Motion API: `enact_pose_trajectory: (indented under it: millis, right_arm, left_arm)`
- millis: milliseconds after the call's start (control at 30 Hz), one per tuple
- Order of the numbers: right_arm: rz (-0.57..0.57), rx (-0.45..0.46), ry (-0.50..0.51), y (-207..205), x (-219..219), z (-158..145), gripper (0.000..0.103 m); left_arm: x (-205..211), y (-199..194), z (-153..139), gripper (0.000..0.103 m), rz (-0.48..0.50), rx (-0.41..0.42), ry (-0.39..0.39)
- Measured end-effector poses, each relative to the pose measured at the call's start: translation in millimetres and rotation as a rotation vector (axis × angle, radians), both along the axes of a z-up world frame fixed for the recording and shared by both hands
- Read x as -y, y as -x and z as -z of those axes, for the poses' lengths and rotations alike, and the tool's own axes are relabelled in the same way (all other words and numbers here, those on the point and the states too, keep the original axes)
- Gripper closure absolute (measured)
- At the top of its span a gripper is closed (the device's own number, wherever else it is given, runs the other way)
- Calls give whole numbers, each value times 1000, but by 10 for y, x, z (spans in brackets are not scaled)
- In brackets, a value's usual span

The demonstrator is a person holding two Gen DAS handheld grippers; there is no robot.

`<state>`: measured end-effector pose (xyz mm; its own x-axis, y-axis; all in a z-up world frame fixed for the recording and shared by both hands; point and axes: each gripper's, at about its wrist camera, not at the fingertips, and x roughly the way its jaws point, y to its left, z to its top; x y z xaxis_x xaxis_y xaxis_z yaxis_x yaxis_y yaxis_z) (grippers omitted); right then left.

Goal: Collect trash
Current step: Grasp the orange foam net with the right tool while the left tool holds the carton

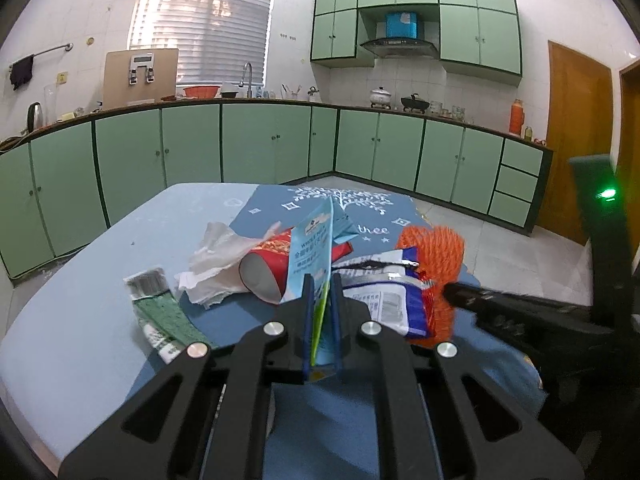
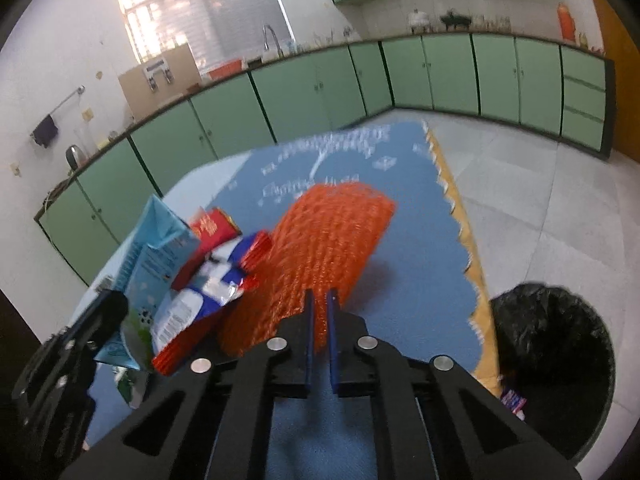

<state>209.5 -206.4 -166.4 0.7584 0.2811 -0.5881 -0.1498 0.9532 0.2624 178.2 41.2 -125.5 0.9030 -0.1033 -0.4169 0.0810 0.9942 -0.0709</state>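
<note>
The left gripper [image 1: 322,280] has its 2 fingers clamped on a flattened blue milk carton [image 1: 310,256] standing upright between them on the table [image 1: 60,312]. The right gripper [image 2: 320,300] is pinched on the near edge of an orange foam net [image 2: 328,240]. A black-lined bin [image 2: 560,360] stands right of its fingers.

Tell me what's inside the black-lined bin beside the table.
In the bin, only a small red, white and blue wrapper shows near the rim. The rest is dark liner; the right gripper's body covers its lower part.
</note>
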Motion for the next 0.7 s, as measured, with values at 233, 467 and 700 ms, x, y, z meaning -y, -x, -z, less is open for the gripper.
enact_pose_trajectory:
  millis: [233,467,700]
  right_arm:
    - [54,111,26,236,227,-422,98]
    - [23,139,-27,338,418,-557,100]
    - [-13,-18,19,228,339,-184,91]
  left_arm:
    - [-2,80,-195,96,5,67,16]
    - [103,142,-361,96,36,105,26]
    - [119,161,-339,96,47,102,23]
